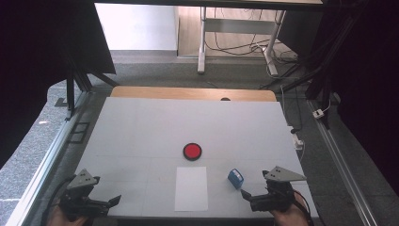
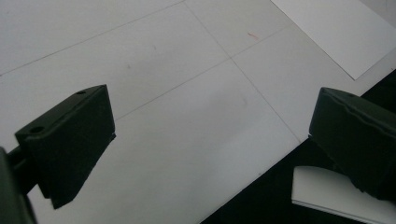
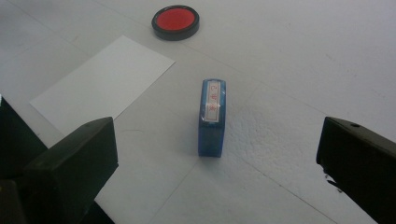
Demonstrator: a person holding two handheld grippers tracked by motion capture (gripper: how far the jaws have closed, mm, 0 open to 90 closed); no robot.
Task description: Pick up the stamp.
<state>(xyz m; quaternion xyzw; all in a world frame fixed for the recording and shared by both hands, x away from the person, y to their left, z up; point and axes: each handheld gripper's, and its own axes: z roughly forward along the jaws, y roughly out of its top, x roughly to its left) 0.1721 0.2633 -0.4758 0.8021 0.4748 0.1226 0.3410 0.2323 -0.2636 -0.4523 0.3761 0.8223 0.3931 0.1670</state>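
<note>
Nothing is stamped yet: the blue stamp (image 3: 212, 116) is lying on the worktop (image 1: 141, 132) just ahead, between the right gripper (image 3: 217, 163)'s wide jaws; the left gripper (image 2: 205, 135) is idling wide, holding nothing.

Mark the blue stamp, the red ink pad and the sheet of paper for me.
blue stamp (image 3: 212, 116), right gripper view, on its top face.
red ink pad (image 1: 192, 151), high view, on the red centre.
sheet of paper (image 1: 191, 188), high view, on its middle.

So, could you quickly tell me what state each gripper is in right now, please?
Left gripper: open, holding nothing.
Right gripper: open, holding nothing; the blue stamp lies between its jaws, untouched.
</note>
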